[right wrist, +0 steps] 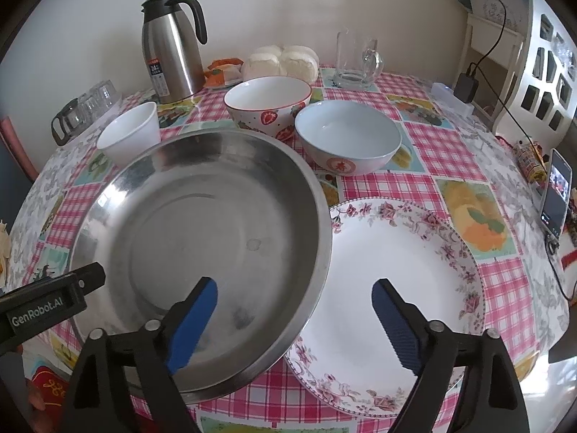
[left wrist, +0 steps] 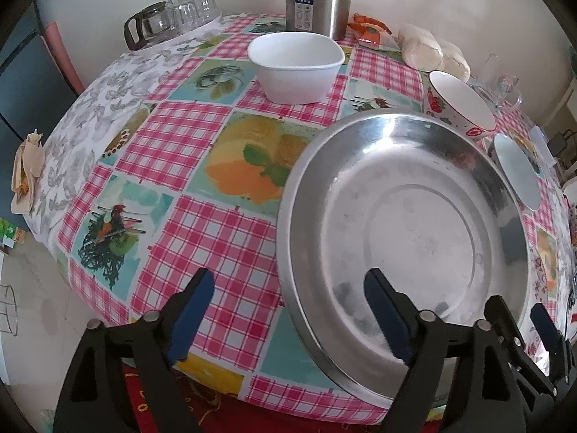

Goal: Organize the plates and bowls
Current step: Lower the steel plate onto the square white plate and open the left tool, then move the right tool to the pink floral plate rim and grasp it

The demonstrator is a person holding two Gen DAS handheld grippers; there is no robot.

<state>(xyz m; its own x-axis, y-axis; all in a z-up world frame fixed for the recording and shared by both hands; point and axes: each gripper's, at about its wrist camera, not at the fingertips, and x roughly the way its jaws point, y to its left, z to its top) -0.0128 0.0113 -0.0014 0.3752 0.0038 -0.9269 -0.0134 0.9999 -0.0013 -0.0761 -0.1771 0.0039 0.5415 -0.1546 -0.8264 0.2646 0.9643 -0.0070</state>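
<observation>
A wide steel pan [left wrist: 414, 223] [right wrist: 202, 223] rests on the checked tablecloth [left wrist: 202, 238], its right edge lying over a floral plate [right wrist: 389, 281]. My left gripper [left wrist: 291, 281] is open and straddles the pan's near left rim, pads off the metal. My right gripper [right wrist: 295, 288] is open across the pan's right rim, one finger inside the pan and one over the plate. Behind the pan stand a white bowl [left wrist: 295, 68] [right wrist: 131, 133], a strawberry bowl [left wrist: 458, 104] [right wrist: 267, 104] and a pale blue bowl [right wrist: 348, 137].
At the back stand a steel thermos jug [right wrist: 169, 54], a glass mug [right wrist: 355, 61], bagged buns [right wrist: 281, 61] and a glass teapot with upturned cups [left wrist: 169, 21]. A phone [right wrist: 557, 191] on a cable leans at the right edge. The table drops off close to me.
</observation>
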